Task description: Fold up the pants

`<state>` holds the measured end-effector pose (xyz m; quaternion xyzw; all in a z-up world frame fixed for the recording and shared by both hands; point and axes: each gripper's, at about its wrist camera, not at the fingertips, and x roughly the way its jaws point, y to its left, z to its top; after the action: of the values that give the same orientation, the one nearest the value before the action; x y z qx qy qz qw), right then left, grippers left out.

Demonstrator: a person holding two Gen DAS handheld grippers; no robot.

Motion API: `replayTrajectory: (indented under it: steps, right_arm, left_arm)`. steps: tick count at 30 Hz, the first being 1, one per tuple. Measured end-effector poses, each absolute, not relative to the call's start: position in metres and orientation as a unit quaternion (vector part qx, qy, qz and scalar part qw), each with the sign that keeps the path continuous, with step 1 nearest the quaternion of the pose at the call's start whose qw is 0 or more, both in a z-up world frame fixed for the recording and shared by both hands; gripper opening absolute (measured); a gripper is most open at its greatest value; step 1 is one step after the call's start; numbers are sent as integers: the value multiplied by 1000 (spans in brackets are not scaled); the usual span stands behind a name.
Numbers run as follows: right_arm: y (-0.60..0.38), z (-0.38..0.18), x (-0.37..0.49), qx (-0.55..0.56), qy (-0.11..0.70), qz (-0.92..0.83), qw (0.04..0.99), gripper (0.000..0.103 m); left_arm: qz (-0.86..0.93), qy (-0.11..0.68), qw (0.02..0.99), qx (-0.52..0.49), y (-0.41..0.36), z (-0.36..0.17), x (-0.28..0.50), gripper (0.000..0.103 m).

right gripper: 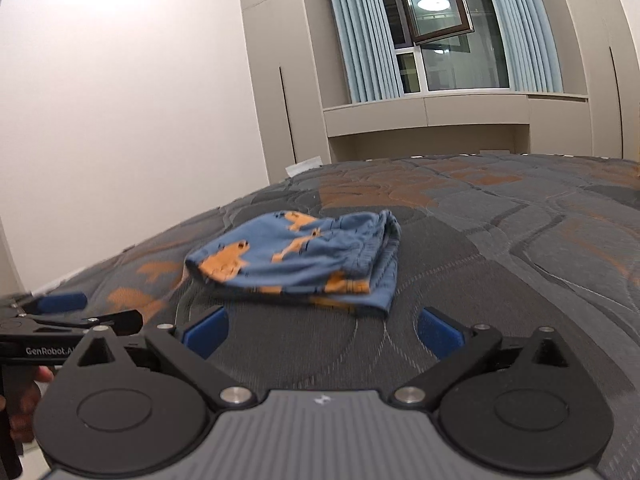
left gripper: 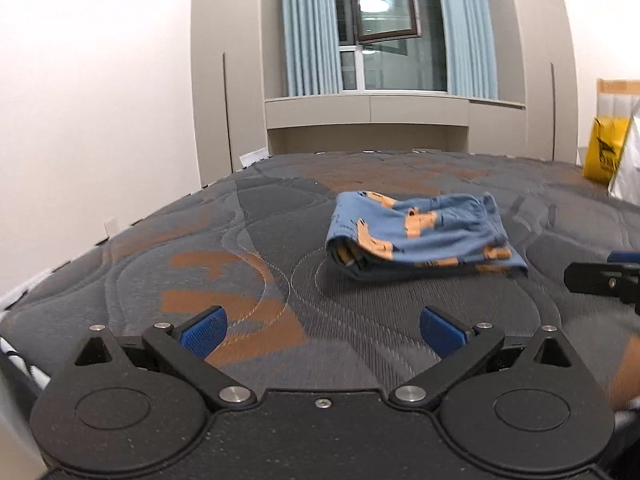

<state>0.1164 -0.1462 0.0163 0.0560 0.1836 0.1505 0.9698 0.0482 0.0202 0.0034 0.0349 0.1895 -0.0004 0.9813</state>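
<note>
Pants [left gripper: 424,236] lying folded in a compact stack on the mattress [left gripper: 200,264], blue with orange print, layered edges showing at the near side; print motif too blurred to identify. In the right wrist view the same pants [right gripper: 296,256] sitting with the waistband end at 3 o'clock.

Left gripper [left gripper: 323,330] hanging with fingers [left gripper: 204,332] spread wide, gripping nothing; pants lying at about 1 o'clock from it, well apart, bare mattress between. Right gripper [right gripper: 322,330] also standing wide open and empty, pants at about 11 o'clock, near edge of the stack just beyond the fingertips, not touching.

Each gripper poking into the other's view, cut off by the frame edge: right one at 3 o'clock in the left view, left one at 9 o'clock in the right view, a hand partly showing behind it.

Yellow bag [left gripper: 604,152] sitting at the far right, partly cropped. Window [left gripper: 384,20] and blue curtains [left gripper: 308,28] at 12 o'clock.
</note>
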Motion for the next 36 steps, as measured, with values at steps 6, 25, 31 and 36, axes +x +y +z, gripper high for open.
replayTrajectory:
  steps: [6,25,31,36]
  right_arm:
    - [-152,13,90,52,193,146,969,103]
    - [-154,14,81,44,196,147,969,103]
    - [-154,14,81,43,197,147,968,103]
    - [-154,14,82,43,198,147,968,103]
  left_arm:
    - [-9,189,982,6,25,3,27,102]
    - [-17,189,982,-7,26,4,19,102]
    - [-12,192,981,-11,25,4,21,102]
    - [-22,191,981,-20,25,2,23,102]
